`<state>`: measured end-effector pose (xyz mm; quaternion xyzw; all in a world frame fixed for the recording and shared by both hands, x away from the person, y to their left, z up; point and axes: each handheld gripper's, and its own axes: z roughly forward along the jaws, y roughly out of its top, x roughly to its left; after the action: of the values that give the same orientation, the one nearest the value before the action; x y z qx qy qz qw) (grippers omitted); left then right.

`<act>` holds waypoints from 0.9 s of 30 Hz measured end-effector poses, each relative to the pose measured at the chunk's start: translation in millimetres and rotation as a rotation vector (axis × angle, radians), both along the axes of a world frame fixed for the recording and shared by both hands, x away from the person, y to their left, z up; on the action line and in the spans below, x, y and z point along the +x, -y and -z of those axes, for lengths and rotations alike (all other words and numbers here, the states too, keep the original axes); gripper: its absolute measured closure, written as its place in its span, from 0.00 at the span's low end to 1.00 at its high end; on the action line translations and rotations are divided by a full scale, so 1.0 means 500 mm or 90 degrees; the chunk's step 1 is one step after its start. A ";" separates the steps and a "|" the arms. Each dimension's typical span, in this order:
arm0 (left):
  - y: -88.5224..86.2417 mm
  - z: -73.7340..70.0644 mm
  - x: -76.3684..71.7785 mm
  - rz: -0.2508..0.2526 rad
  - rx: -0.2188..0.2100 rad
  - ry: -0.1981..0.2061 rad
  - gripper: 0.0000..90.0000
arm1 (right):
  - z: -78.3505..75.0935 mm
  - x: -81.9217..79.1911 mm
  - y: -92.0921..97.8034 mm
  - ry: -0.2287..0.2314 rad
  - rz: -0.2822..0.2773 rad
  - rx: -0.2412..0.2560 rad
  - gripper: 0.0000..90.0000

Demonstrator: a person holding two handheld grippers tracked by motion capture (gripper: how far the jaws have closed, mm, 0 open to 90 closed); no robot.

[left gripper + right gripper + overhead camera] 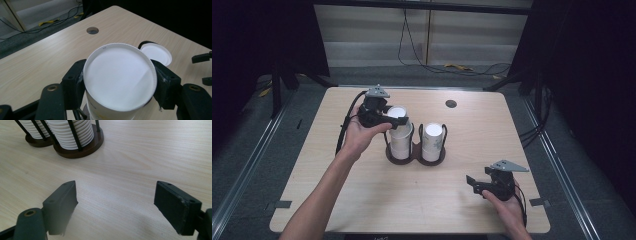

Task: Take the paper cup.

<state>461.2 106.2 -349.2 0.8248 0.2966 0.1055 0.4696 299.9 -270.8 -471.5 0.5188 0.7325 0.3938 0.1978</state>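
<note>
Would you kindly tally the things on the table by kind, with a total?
Stacks of white paper cups: 2
Dark double cup holder: 1
Hand-held grippers: 2, left and right
Total: 5

table (362,200): 1 | cable hole (451,104): 1 | cup holder (414,156): 1, two bays | cup stacks: 2, left stack (399,135), right stack (432,140); cups per stack uncountable | grippers: 2, left gripper (394,120), right gripper (471,184)
</note>
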 end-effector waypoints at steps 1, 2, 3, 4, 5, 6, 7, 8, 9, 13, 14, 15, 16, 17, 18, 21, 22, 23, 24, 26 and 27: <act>-0.001 -0.002 -0.001 -0.001 -0.001 0.003 0.40 | 0.000 0.000 0.000 0.001 -0.001 -0.002 0.21; -0.001 -0.004 -0.002 -0.001 0.002 0.006 0.40 | 0.000 0.000 0.000 0.001 -0.001 -0.002 0.21; -0.001 -0.004 -0.002 -0.001 0.002 0.006 0.40 | 0.000 0.000 0.000 0.001 -0.001 -0.002 0.21; -0.002 -0.006 -0.003 0.000 0.000 0.006 0.40 | 0.000 0.000 0.000 0.001 -0.001 -0.002 0.21; -0.002 -0.007 -0.004 0.000 -0.002 0.009 0.40 | 0.000 0.000 0.000 0.001 -0.001 -0.001 0.21; -0.004 -0.009 -0.005 0.000 -0.006 0.009 0.40 | 0.000 0.000 0.000 0.002 -0.001 -0.001 0.21; -0.004 -0.009 -0.005 0.000 -0.006 0.009 0.40 | 0.000 0.000 0.000 0.002 -0.001 -0.001 0.21; -0.006 -0.012 -0.009 0.003 -0.014 0.013 0.40 | 0.000 0.000 0.001 0.002 -0.002 0.000 0.21; -0.008 -0.013 -0.011 0.005 -0.014 0.015 0.40 | 0.000 0.000 0.001 0.002 -0.002 0.000 0.20; -0.012 -0.018 -0.019 0.013 -0.020 0.027 0.40 | 0.000 0.000 0.000 0.002 -0.003 0.000 0.20; -0.014 -0.022 -0.026 0.015 -0.025 0.037 0.40 | 0.000 0.000 0.000 0.002 -0.003 0.000 0.20; -0.014 -0.022 -0.026 0.015 -0.025 0.037 0.40 | 0.000 0.000 0.000 0.002 -0.003 0.000 0.20; -0.017 -0.025 -0.030 0.023 -0.033 0.040 0.40 | 0.000 0.000 0.000 0.002 -0.003 -0.001 0.20; -0.017 -0.025 -0.030 0.023 -0.033 0.040 0.40 | 0.000 0.000 0.000 0.002 -0.003 -0.001 0.20; -0.021 -0.028 -0.035 0.025 -0.041 0.045 0.40 | 0.000 0.000 0.000 0.002 -0.003 0.000 0.20; -0.025 -0.030 -0.040 0.028 -0.048 0.046 0.40 | 0.000 -0.001 0.000 0.002 -0.003 0.001 0.20; -0.029 -0.030 -0.045 0.035 -0.054 0.047 0.40 | -0.001 -0.001 0.000 0.005 -0.004 0.002 0.20; -0.030 -0.030 -0.048 0.038 -0.058 0.046 0.40 | -0.001 -0.001 0.000 0.005 -0.004 0.003 0.20; -0.032 -0.029 -0.051 0.040 -0.060 0.045 0.40 | -0.001 -0.001 -0.001 0.004 -0.004 0.007 0.20; -0.035 -0.025 -0.056 0.042 -0.067 0.044 0.40 | -0.002 -0.002 -0.001 0.006 -0.006 0.009 0.20; -0.036 -0.023 -0.059 0.046 -0.072 0.040 0.40 | -0.002 -0.002 -0.001 0.007 -0.007 0.009 0.20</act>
<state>431.6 124.2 -337.8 0.8035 0.2571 0.0978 0.5279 299.0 -270.2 -470.5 0.5140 0.7313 0.4031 0.1961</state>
